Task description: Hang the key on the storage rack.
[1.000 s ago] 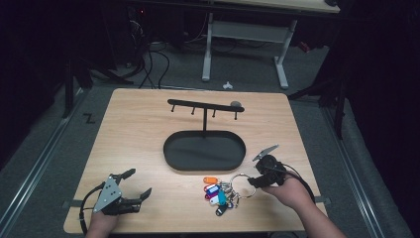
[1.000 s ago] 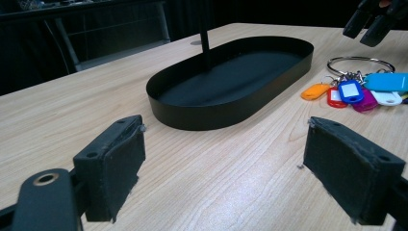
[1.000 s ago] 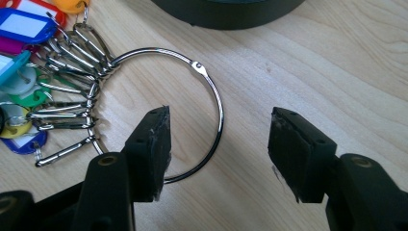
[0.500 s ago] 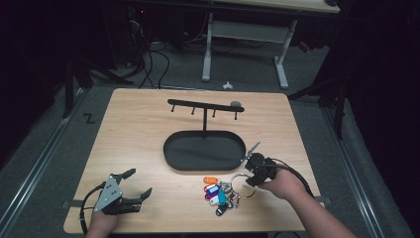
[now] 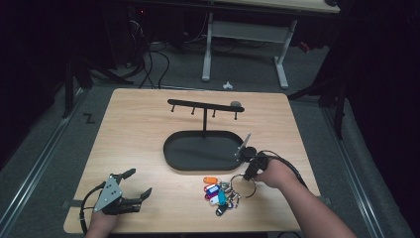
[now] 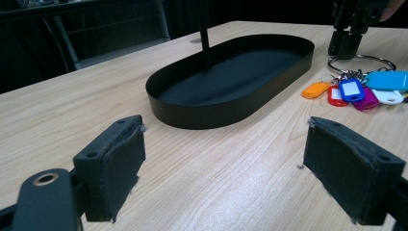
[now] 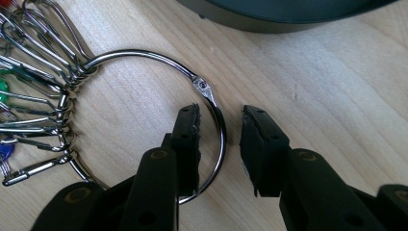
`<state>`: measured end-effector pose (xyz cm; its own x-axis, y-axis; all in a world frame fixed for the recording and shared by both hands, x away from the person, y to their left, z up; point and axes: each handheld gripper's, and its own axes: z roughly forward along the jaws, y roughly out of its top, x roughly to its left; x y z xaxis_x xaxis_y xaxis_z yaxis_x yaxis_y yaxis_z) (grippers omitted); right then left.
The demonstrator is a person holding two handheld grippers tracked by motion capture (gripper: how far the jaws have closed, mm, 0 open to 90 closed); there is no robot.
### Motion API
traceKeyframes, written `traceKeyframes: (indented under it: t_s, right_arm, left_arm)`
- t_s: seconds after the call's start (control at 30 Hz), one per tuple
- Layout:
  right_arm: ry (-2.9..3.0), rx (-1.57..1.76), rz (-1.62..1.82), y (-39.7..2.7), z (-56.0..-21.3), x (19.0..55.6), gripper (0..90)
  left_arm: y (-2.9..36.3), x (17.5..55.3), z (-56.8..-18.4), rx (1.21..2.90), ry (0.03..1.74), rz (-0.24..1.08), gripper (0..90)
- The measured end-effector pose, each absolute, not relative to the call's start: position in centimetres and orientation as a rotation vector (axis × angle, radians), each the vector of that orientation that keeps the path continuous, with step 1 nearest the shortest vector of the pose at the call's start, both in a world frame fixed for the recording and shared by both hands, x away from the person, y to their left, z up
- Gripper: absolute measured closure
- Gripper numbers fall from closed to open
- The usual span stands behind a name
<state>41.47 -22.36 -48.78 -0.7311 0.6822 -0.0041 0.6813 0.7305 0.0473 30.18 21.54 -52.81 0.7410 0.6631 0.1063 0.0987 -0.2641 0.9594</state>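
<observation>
A large metal key ring [image 5: 242, 185] lies flat on the wooden table, with several coloured key tags [image 5: 215, 191] fanned out to its left. My right gripper [image 5: 246, 174] points down at the ring. In the right gripper view its jaws have just been closing and straddle the ring's wire [image 7: 222, 139], one pad inside the loop and one outside, with a gap on both sides, so my right gripper [image 7: 220, 113] is open. At the table's front left corner my left gripper [image 5: 138, 182] rests wide open, with nothing between its pads [image 6: 115, 159].
A black oval tray [image 5: 171, 148] sits mid-table just beyond the ring, with a post rising from it to a bar with hooks [image 5: 204, 106]. In the left gripper view the tray [image 6: 207, 110] stands ahead and the tags [image 6: 351, 89] to its right.
My right gripper moved left and down from beside the tray onto the key ring, and its jaws narrowed around the wire. The left gripper stayed still.
</observation>
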Motion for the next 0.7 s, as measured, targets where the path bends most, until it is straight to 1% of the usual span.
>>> traceKeyframes:
  t_s: [0.23,0.7]
  right_arm:
    - [2.924,1.103,0.027,-21.89,-48.81,41.90,74.5]
    - [2.944,1.090,-0.032,-21.53,-48.86,42.08,74.5]
  left_arm:
    - [21.54,30.17,-52.80,1.786,0.595,0.607,15.0]
    - [21.51,30.12,-52.81,1.787,0.594,0.611,15.0]
